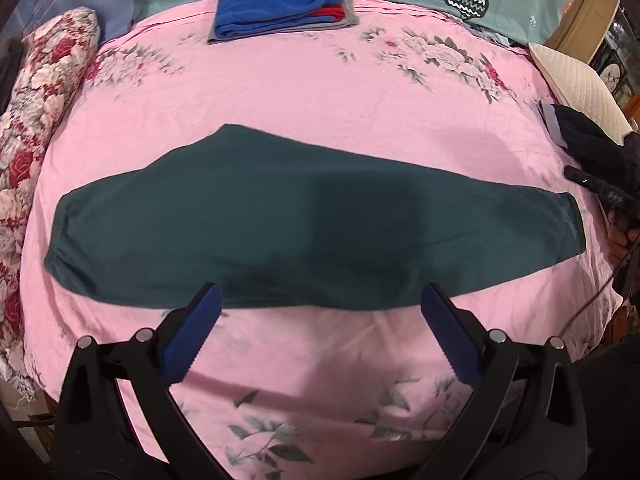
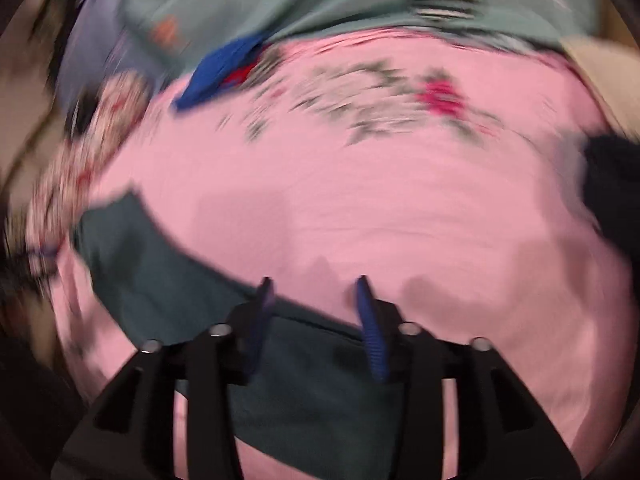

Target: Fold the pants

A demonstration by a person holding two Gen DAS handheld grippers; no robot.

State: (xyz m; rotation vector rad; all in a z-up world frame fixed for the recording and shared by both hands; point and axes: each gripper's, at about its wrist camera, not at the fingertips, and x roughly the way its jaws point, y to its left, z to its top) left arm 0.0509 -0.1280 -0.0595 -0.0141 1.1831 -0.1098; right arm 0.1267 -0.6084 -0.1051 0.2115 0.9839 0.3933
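My dark green pants (image 1: 312, 216) lie flat across the frame's middle on the pink bed sheet (image 1: 320, 92), folded lengthwise. My left claw (image 1: 320, 304) and right claw (image 2: 314, 300) hover spread, empty, ready to fold.

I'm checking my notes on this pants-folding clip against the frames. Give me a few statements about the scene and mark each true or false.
1. The dark green pants lie stretched out flat across the pink floral sheet. True.
2. The left gripper is clamped shut on the pants. False: its jaws stand wide apart and hold nothing.
3. A folded stack with a blue garment on top sits at the far side of the bed. True.
4. The right gripper holds a red garment. False: its jaws are open over the pants' edge, with nothing between them.
5. The right wrist view is sharp. False: it is heavily blurred.
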